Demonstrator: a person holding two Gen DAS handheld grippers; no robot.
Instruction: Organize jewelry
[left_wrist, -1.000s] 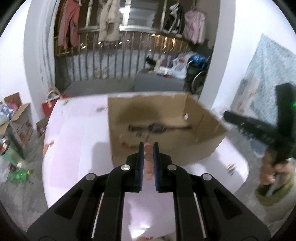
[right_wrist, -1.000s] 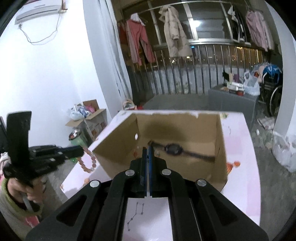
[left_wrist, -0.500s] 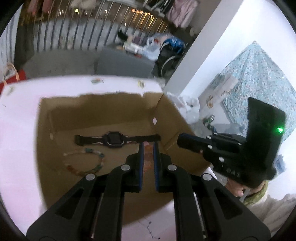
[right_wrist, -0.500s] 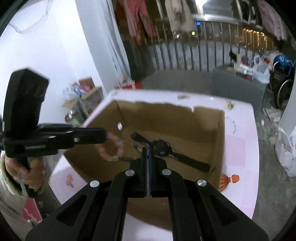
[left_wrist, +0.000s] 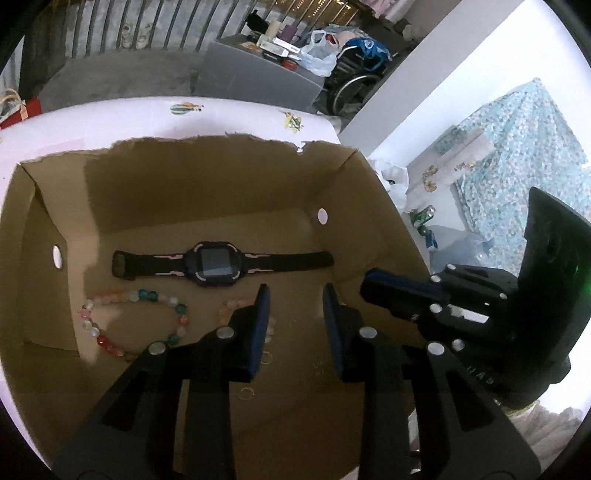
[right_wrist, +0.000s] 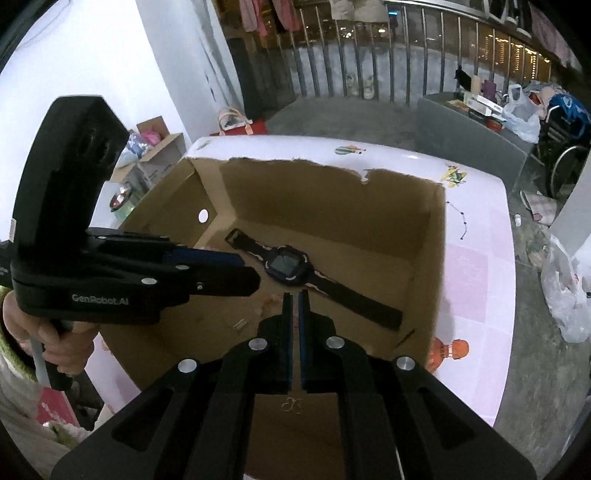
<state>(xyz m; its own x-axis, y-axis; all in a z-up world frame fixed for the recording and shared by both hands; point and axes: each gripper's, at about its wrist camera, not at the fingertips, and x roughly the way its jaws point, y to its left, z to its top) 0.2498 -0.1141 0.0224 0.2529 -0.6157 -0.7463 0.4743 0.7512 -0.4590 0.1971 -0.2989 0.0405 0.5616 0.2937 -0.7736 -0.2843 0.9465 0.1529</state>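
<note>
An open cardboard box (left_wrist: 221, 142) (right_wrist: 295, 164) stands on a pink-and-white table (left_wrist: 110, 118). On its floor lie a black watch (left_wrist: 212, 262) (right_wrist: 286, 264), a multicoloured bead bracelet (left_wrist: 142, 294) and a pink bead bracelet (left_wrist: 232, 306) (right_wrist: 271, 301), half hidden behind a finger. My left gripper (left_wrist: 295, 291) (right_wrist: 247, 269) hangs inside the box; its jaws are opening with nothing between them. My right gripper (right_wrist: 294, 293) (left_wrist: 369, 280) reaches over the box's right wall. Its jaws are opening to a narrow gap that shows nothing in it.
Small rings (left_wrist: 246, 393) and a tiny ornament (right_wrist: 291, 404) lie on the near box floor. Beyond the table are a grey cabinet (left_wrist: 258, 77), a railing, a wheelchair (right_wrist: 561, 147) and plastic bags (right_wrist: 565, 295). Open cartons (right_wrist: 155, 155) sit on the floor at left.
My left gripper swung over the box, sank in and opened; the pink bracelet it held now lies on the box floor. My right gripper also came over the box and parted slightly.
</note>
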